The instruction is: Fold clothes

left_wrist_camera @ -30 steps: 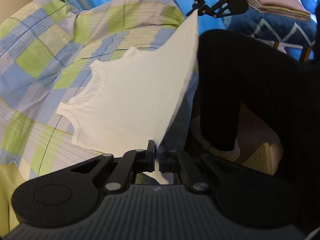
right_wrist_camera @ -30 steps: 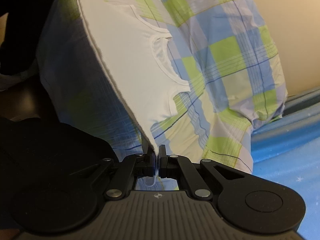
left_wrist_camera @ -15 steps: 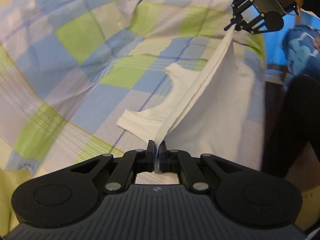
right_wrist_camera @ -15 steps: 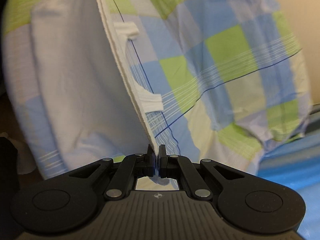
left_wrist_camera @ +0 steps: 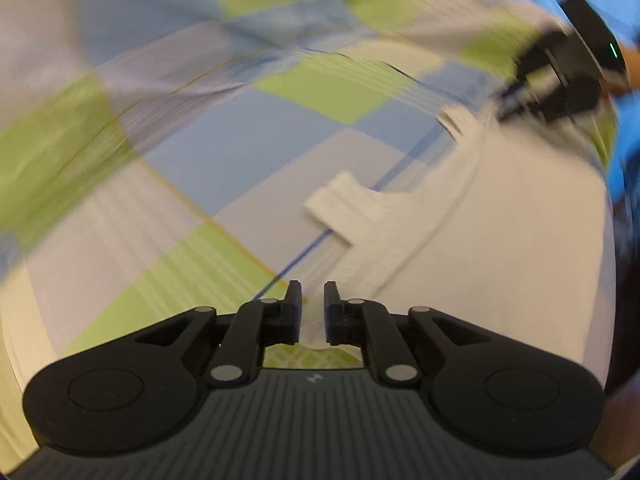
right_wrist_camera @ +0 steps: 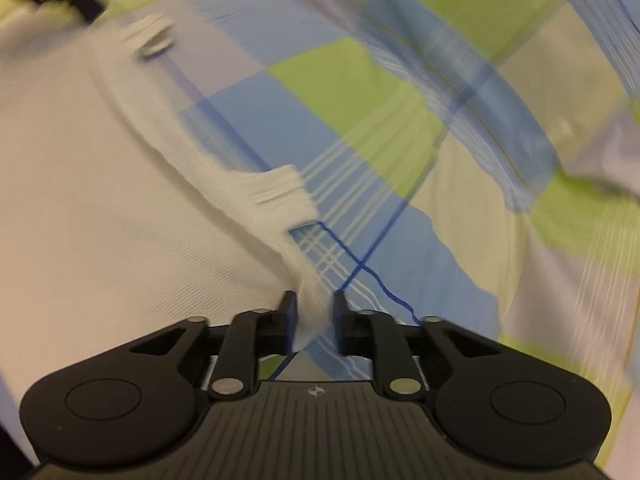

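White tank top [left_wrist_camera: 500, 248] is down on the checked bedsheet [left_wrist_camera: 248, 152], folded over on itself, and both grippers have just let go of it. Half a second ago each pair of jaws was pinched on the doubled hem edge, holding it taut in the air between them; now the left gripper [left_wrist_camera: 313, 306] has its jaws standing apart with the cloth edge lying loose below the gap, and the right gripper [right_wrist_camera: 312, 316] has its jaws apart as well, with a fold of white fabric standing between them, not pinched so far as the gap shows.

From the left gripper outward, the garment spreads to the right and far side, a shoulder strap [left_wrist_camera: 340, 204] sticking out to the left over a blue line in the sheet. At the far right of that view the other gripper sits at the garment's far edge. From the right gripper outward, the top fills the left of the view, one strap [right_wrist_camera: 276, 190] poking right onto the sheet and a second strap [right_wrist_camera: 154, 38] farther off.

Both views are smeared by motion, so fine creases cannot be read. In my judgement the lengthwise fold is laid and released; the straps overhang the folded edge, and a further fold seems to be what remains.
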The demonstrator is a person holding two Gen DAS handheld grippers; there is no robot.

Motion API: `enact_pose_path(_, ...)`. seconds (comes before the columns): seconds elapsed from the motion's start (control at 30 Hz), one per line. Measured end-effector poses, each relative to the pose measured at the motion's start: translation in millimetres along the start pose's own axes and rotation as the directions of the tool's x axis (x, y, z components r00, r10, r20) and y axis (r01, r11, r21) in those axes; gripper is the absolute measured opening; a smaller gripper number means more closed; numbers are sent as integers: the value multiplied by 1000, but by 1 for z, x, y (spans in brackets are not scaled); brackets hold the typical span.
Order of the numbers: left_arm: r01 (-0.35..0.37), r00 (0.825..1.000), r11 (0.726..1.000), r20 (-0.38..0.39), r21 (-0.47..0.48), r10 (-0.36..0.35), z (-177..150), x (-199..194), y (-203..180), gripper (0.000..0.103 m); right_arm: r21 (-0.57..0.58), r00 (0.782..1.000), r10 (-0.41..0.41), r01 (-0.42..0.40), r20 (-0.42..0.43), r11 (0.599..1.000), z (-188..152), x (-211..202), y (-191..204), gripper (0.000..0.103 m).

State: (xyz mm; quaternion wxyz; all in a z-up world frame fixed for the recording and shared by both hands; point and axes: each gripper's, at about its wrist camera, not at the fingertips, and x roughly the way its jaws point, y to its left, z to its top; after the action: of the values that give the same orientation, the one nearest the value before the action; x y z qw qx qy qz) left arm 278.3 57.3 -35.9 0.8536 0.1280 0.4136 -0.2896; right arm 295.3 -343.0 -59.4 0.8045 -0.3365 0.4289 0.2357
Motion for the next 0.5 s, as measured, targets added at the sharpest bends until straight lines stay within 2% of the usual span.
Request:
enact_pose_path(0.07,-4,999,993,36,-116,8,-6,-9,15,11,144,999,-3,-4,52,990,-9,-8,-15,26)
enact_pose_path(0.1,-1,998,985,56,-174,11,-9,-15,22,16,222,997,1,-18,79,975,-15,-12,-23,26)
enact_pose_path(0.13,6,997,974,78,-227,12,-11,-21,30,22,295,995,7,-37,102,955,-22,-17,-30,28)
enact_pose_path(0.17,16,995,961,100,-275,12,-15,-27,36,25,362,992,13,-58,125,930,-29,-21,-37,30)
enact_pose_path(0.23,56,991,932,134,-358,-8,-22,-38,43,26,449,989,29,-93,148,889,-44,-26,-44,32)
enact_pose_path(0.3,101,988,916,147,-389,-46,-29,-42,41,26,500,984,55,-135,171,856,-58,-28,-45,32)
enact_pose_path(0.4,94,993,931,102,-354,-62,-35,-30,22,26,535,974,84,-185,208,824,-72,-27,-38,34)
enact_pose_path(0.5,96,994,928,89,-361,-68,-40,-15,12,26,568,963,101,-229,249,790,-79,-20,-34,35)
